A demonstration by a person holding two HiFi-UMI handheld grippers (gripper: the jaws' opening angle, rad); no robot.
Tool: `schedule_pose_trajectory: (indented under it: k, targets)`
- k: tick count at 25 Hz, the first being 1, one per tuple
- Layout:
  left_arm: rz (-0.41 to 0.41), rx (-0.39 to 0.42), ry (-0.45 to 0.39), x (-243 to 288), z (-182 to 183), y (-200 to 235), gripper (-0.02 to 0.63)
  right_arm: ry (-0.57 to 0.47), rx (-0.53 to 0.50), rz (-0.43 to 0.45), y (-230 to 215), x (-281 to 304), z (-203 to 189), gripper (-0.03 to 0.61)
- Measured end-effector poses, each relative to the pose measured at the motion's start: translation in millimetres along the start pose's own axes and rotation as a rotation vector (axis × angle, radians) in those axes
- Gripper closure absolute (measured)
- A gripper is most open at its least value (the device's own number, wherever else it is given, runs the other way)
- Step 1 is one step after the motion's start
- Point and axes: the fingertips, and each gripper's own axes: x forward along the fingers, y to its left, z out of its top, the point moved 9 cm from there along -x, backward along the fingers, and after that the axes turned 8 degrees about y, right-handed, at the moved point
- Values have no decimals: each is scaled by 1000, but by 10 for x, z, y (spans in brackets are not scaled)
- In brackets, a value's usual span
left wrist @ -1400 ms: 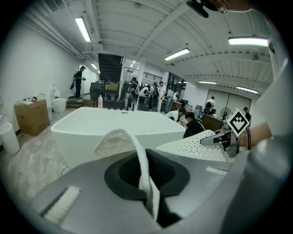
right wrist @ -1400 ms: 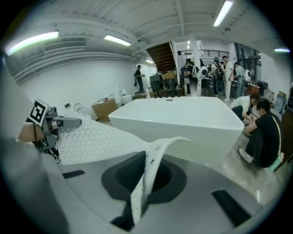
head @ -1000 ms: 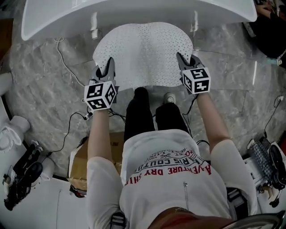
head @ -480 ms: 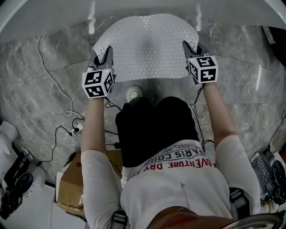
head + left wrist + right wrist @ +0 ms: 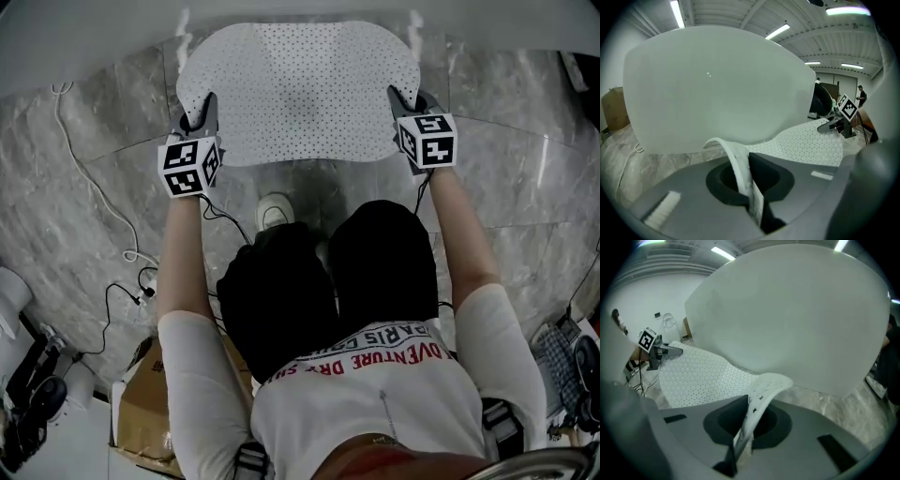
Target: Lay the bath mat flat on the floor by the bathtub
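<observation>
1. Mat [image 5: 300, 89]: white, perforated, rounded corners. It spans from one gripper to the other and is spread over the marble floor [image 5: 94, 122], with its far edge toward the tub [image 5: 717, 89].
2. Left gripper [image 5: 202, 117]: jaws closed tight on the mat's near-left edge. The pinched strip stands up between them and curls over forward.
3. Right gripper [image 5: 405, 101]: jaws likewise clamped on the near-right edge, where the mat bends up and folds forward.
4. Tub: white, directly ahead of both grippers and just beyond the mat. It fills most of each gripper view.
5. Shoe [image 5: 274, 211]: light-coloured, on the floor behind the mat, between the two grippers and nearer the left one.
6. Cable [image 5: 94, 187]: thin and white, trailing across the floor to the outer side of the left gripper.
7. Box [image 5: 141, 403]: cardboard, well behind the left gripper.
</observation>
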Motion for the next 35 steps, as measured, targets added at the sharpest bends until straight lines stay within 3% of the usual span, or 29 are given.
schedule_pose_trajectory:
  k: [6, 9, 12, 13, 14, 17, 20, 22, 26, 27, 29, 30, 31, 32, 35]
  targets:
    - [27, -12, 131, 297, -483, 59, 591, 119, 32, -66, -210, 355, -302, 561]
    - [147, -8, 195, 384, -678, 148, 582, 160, 55, -57, -286, 476, -396, 560]
    - [198, -53, 205, 408, -787, 189, 372, 164, 92, -49, -347, 500, -469, 560]
    - [199, -69, 202, 407, -803, 203, 341, 165, 104, -61, -366, 502, -498, 526]
    - [197, -77, 201, 406, -814, 226, 298, 169, 116, -78, -381, 508, -531, 406]
    - [199, -92, 173, 381, -787, 308, 182, 177, 131, -138, -409, 513, -634, 297]
    - [176, -119, 115, 348, -658, 309, 153, 152, 133, -202, -451, 425, -649, 290]
    - [145, -136, 105, 321, -566, 258, 154, 134, 124, -201, -435, 385, -610, 290]
    - [32, -120, 117, 283, -384, 46, 188, 92, 116, -126, -335, 328, -469, 295]
    - [18, -107, 126, 270, -352, 0, 267, 76, 112, -114, -293, 289, -418, 327]
    - [31, -78, 125, 191, -281, -62, 471, 24, 88, -107, -183, 156, -291, 452]
    - [41, -66, 114, 126, -223, -87, 535, -14, 70, -102, -121, 67, -208, 512]
    - [44, -55, 100, 47, -151, -119, 591, -55, 52, -93, -55, -38, -120, 531]
    - [39, -43, 90, -42, -68, -159, 601, -92, 34, -82, 13, -156, -32, 563]
    - [2, -16, 50, -356, 268, -270, 601, -151, -8, -46, 197, -542, 270, 569]
